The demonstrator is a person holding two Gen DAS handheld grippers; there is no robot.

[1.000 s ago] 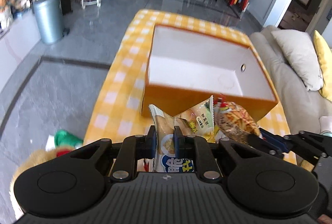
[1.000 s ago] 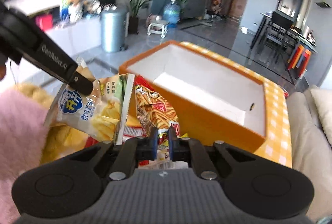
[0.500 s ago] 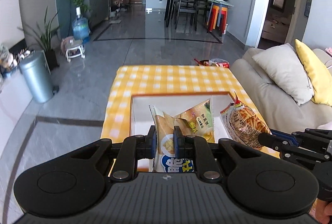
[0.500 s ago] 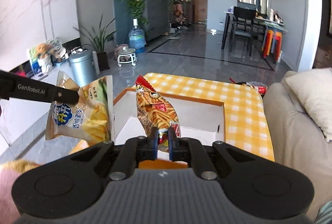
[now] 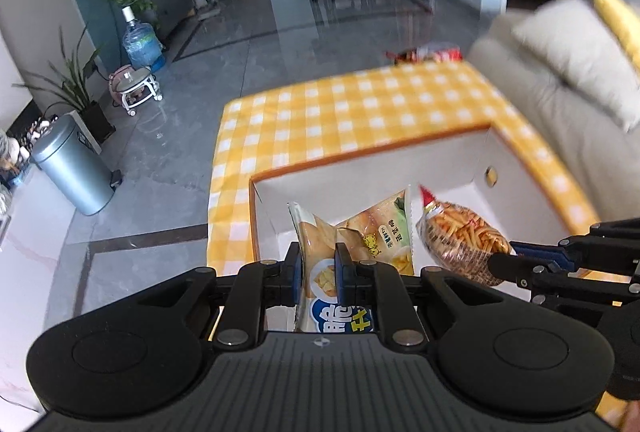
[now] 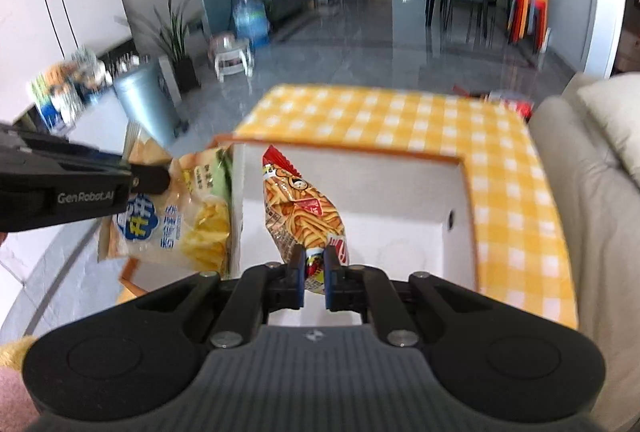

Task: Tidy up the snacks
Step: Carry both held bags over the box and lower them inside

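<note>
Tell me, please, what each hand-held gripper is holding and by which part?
Left hand-held gripper pinches the potato chip bag near its lower end; right hand-held gripper pinches the fries snack bag by its bottom edge.

Left gripper point(image 5: 318, 266) is clamped, fingers pointing forward. Right gripper point(image 6: 312, 278) is likewise pinched tight, held level beside it, apparently slightly ahead, though blur obscures this.
</note>
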